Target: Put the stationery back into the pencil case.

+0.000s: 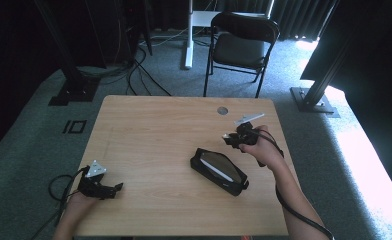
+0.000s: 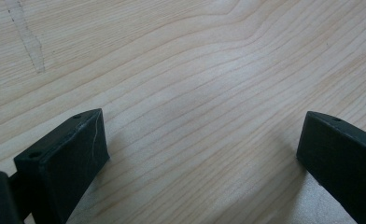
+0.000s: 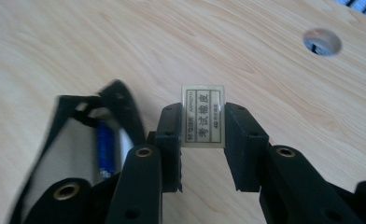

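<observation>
My right gripper (image 3: 202,128) is shut on a small white eraser (image 3: 202,116) in a printed wrapper and holds it above the table. In the high view the right gripper (image 1: 232,138) hangs just beyond the far right end of an open black pencil case (image 1: 219,170). That pencil case (image 3: 78,140) lies below and to the left in the right gripper view, with a blue pen (image 3: 105,147) inside. My left gripper (image 1: 115,190) rests open near the table's front left corner. Its jaws stand wide apart in the left gripper view (image 2: 200,154), with bare wood between them.
The wooden table (image 1: 149,130) has a round cable hole (image 1: 222,110) near its far edge. A black folding chair (image 1: 241,45) stands on the carpet beyond the table. Dark frame posts and cables sit at the back left and right.
</observation>
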